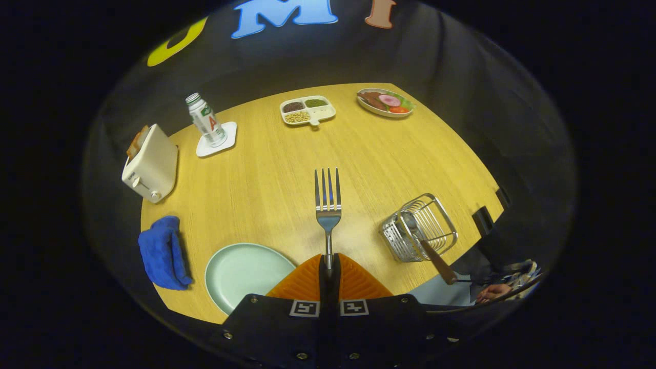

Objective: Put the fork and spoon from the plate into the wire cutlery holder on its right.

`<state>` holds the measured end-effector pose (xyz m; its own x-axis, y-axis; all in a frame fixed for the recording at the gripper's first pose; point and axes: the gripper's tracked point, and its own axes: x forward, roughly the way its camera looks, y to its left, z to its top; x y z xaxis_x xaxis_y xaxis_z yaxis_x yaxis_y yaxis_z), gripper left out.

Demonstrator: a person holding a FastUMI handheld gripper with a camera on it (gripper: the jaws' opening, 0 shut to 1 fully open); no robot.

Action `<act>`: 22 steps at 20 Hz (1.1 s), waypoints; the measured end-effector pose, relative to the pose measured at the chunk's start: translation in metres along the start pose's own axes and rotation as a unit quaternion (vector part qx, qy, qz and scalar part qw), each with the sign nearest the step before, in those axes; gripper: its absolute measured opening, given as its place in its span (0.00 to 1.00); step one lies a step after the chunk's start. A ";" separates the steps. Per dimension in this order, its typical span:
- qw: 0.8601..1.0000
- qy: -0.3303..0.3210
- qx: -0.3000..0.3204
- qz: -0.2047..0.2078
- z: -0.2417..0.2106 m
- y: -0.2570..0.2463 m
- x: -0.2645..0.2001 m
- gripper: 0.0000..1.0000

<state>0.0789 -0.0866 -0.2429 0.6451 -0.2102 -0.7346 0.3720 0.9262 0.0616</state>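
Note:
My gripper (pixel 328 259) is shut on the handle of a metal fork (pixel 328 202), whose tines point forward, away from the fingers, above the wooden table. A pale green plate (pixel 241 271) lies below and to the left of the fingers, with nothing visible on it. The wire cutlery holder (pixel 419 227) stands to the right of the fork. A spoon with a brown wooden handle (pixel 435 259) leans inside it, bowl down, handle sticking out toward the table's near edge.
A blue cloth (pixel 163 252) lies left of the plate. Farther off stand a white toaster (pixel 149 164), a bottle on a white coaster (pixel 206 120), a divided dish of beans (pixel 306 110) and a plate of food (pixel 385 101). A person's hand (pixel 493 292) rests past the table's right edge.

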 end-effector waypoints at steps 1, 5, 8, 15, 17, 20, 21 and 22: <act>1.000 0.002 0.010 -0.012 0.001 -0.011 -0.002 0.01; 0.997 0.016 0.046 -0.054 -0.001 -0.046 -0.009 0.01; 0.994 0.035 0.069 -0.075 -0.008 -0.065 -0.012 0.01; 0.985 0.087 0.117 -0.091 -0.027 -0.087 -0.013 0.01; 0.984 0.102 0.116 -0.089 -0.030 -0.089 -0.010 0.01; 0.982 0.124 0.118 -0.086 -0.032 -0.092 -0.006 0.01; 0.981 0.128 0.121 -0.081 -0.032 -0.091 -0.003 0.01; 0.981 0.130 0.125 -0.074 -0.031 -0.089 -0.002 0.01</act>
<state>0.0242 -0.1591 -0.2677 0.3912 -0.2188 -0.8939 0.6220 0.7787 0.0816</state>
